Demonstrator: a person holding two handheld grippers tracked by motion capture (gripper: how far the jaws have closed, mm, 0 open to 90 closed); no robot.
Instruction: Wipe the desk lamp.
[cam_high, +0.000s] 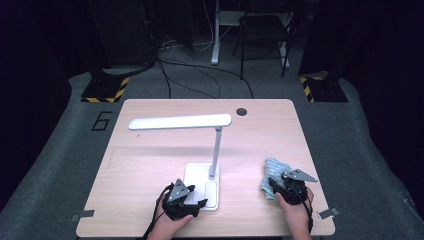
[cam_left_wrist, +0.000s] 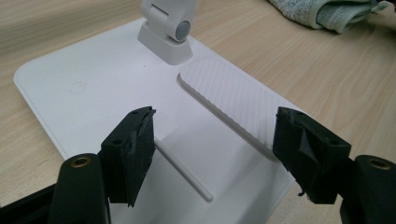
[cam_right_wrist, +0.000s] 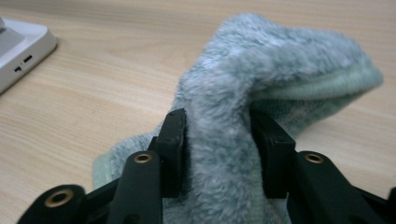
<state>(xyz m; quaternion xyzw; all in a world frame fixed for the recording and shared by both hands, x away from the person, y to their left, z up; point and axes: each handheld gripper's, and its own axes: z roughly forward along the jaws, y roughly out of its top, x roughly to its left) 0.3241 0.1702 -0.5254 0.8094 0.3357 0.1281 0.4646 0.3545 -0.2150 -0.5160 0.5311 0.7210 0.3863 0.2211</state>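
the right gripper (cam_high: 278, 186) sits at 4 o'clock on the table (cam_high: 150, 165), its jaws clamped on a bunched light-blue towel (cam_right_wrist: 261, 70), with pile bulging between both pads. the left gripper (cam_left_wrist: 215, 149) hovers at 6 o'clock, jaws apart with nothing between them, directly above the white lamp base (cam_left_wrist: 93, 93). the ribbed pad (cam_left_wrist: 233, 102) on that base lies just below the jaws. the lamp stem (cam_high: 216, 150) rises at table centre, its head (cam_high: 180, 121) reaching toward 10 o'clock. the towel lies well apart from the base.
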